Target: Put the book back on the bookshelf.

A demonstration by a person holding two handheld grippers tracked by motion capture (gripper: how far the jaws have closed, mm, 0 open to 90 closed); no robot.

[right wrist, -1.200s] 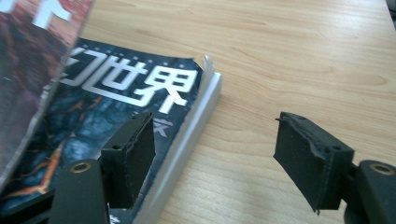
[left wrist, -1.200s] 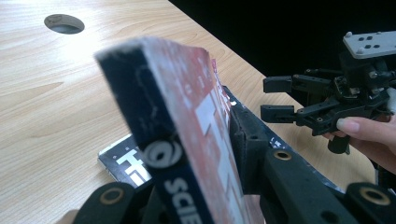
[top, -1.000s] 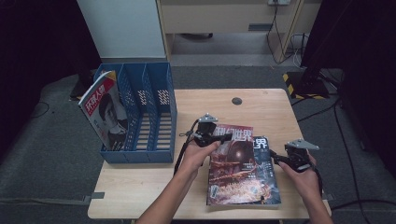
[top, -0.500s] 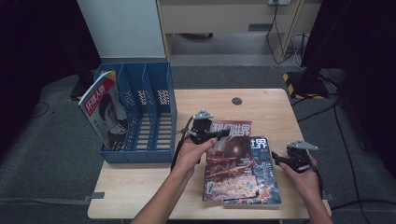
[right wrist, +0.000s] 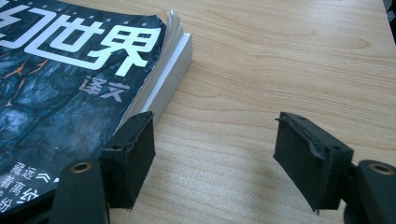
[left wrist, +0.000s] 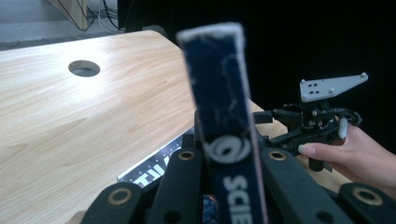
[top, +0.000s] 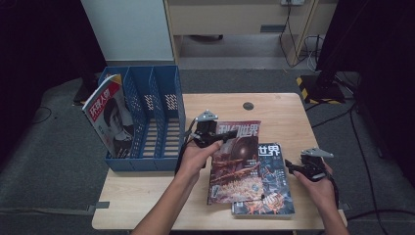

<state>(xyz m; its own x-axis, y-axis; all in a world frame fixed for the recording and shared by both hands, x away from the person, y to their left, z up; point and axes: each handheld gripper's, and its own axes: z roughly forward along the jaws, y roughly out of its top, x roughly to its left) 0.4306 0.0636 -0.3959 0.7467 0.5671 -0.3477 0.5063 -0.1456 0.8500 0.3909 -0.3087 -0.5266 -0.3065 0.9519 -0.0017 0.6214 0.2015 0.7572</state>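
Two magazines lie near the table's front. The upper one (top: 236, 159), with a red-brown cover, is tilted up and overlaps the left side of a dark blue one (top: 268, 188) lying flat. My left gripper (top: 221, 138) is shut on the upper magazine's top left edge. In the left gripper view its blue spine (left wrist: 223, 102) stands clamped in my left gripper (left wrist: 229, 163). My right gripper (top: 290, 166) is open at the blue magazine's right edge. In the right gripper view my right gripper (right wrist: 219, 158) holds nothing, its left jaw beside the blue magazine (right wrist: 79, 79).
A blue slotted file rack (top: 164, 105) stands at the table's left, with a red-and-white magazine (top: 107, 117) leaning in its leftmost slot. A round cable hole (top: 248, 105) is in the tabletop at the back. Bare wood (right wrist: 289, 60) lies right of the magazines.
My left gripper has drawn the red-brown magazine left and away, uncovering the blue magazine beneath. The right gripper has stayed almost in place, open.
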